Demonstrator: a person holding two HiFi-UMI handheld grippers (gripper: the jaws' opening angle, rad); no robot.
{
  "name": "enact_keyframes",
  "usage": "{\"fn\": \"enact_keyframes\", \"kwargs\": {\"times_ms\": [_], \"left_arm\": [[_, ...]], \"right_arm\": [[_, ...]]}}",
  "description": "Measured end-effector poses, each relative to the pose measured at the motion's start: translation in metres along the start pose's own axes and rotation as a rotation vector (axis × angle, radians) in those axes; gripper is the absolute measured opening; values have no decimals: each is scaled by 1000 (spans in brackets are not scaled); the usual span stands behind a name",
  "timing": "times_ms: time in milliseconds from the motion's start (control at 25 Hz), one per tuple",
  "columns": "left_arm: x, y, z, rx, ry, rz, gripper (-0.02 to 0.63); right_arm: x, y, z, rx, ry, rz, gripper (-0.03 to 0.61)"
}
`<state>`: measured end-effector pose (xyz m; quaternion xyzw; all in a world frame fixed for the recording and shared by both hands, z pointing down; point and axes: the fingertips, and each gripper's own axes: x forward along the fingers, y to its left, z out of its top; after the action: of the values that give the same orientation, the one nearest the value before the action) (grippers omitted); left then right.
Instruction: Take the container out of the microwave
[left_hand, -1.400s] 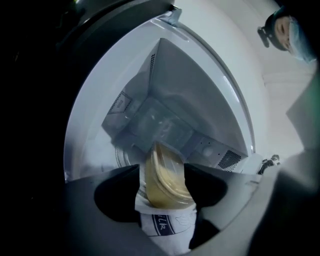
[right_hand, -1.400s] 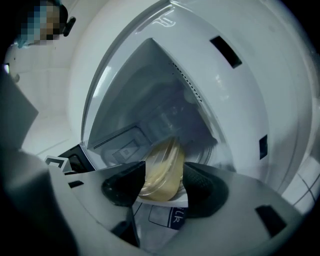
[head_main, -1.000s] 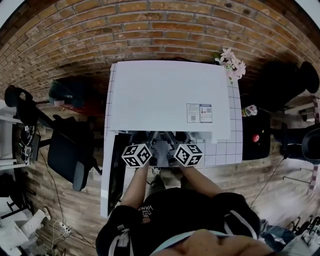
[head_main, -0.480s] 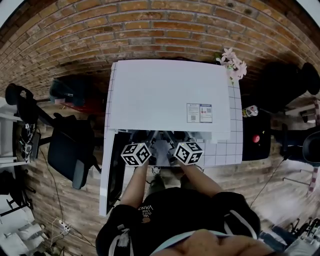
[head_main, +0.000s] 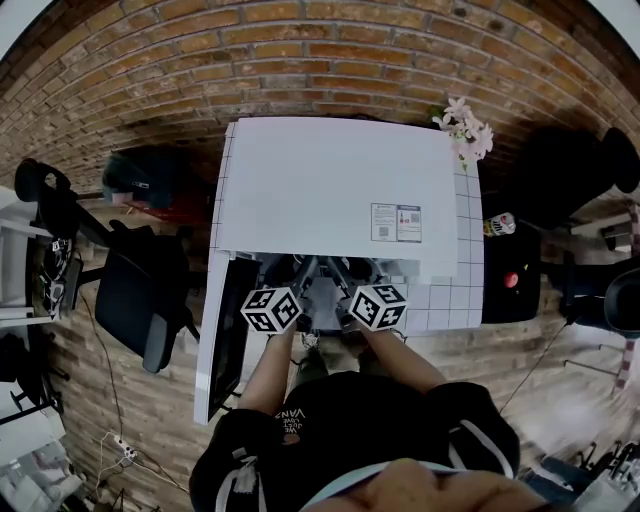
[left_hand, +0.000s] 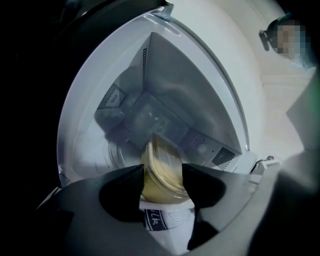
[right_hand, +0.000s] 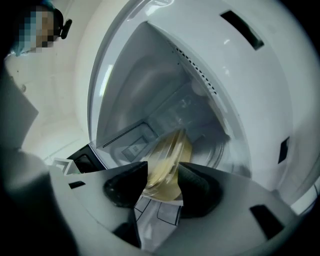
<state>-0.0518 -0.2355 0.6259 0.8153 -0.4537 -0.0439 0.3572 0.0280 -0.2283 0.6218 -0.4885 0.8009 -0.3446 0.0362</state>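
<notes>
Table (head_main: 450, 300): grid-patterned top. It carries the microwave and leaves a bare strip at the front right.
Microwave (head_main: 330, 190): white box, cavity open toward me. Both of my grippers reach into its mouth.
Door (head_main: 225, 340): swung fully out on the left, edge-on from the head view, close beside my left forearm.
Left gripper (left_hand: 163, 169): the jaws are closing with the container between them. The dark pads look to be meeting its wall on either side.
Right gripper (right_hand: 163, 172): the jaws are clamped on the other side of the same container, with both pads against it.
Container (left_hand: 160, 160): clear lidded tub with a pale yellow filling. It sits inside the cavity near the front opening, flanked by the two grippers. I cannot tell whether it rests on the floor of the cavity or is already lifted.
Largest risk: uneven pull. If one gripper draws back ahead of the other, I judge the tub twists out of the weaker hold and drops.
Middle risk: smooth, thin plastic walls. Too little squeeze lets it slide, and too much may buckle the wall or pop the lid.
Smaller risk: the cavity lip. A low exit could catch the base and tip the filling.
Smallest risk: the door. A wide left elbow could knock it.
</notes>
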Motion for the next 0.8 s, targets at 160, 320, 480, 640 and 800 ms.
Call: {"fn": "enact_keyframes", "kwargs": {"times_ms": [160,320,480,640,800], "left_arm": [[-6,-6,-3,0,-3,5,244],[-12,-11,-5,-3,-9,9,242],[-19,-18,-7,2,-17,15,242],[-27,-26,-10,5,-25,22,241],[-36,-32,-12,8,-32,30,239]], "right_arm": [[-7,3,0,-12,9,10,184],[-13,5,1,-24,17,22,184],[-19,9,2,-42,26,38,184],[-26,13,2,-57,34,56,184],[-33,17,2,-68,39,73,184]]}}
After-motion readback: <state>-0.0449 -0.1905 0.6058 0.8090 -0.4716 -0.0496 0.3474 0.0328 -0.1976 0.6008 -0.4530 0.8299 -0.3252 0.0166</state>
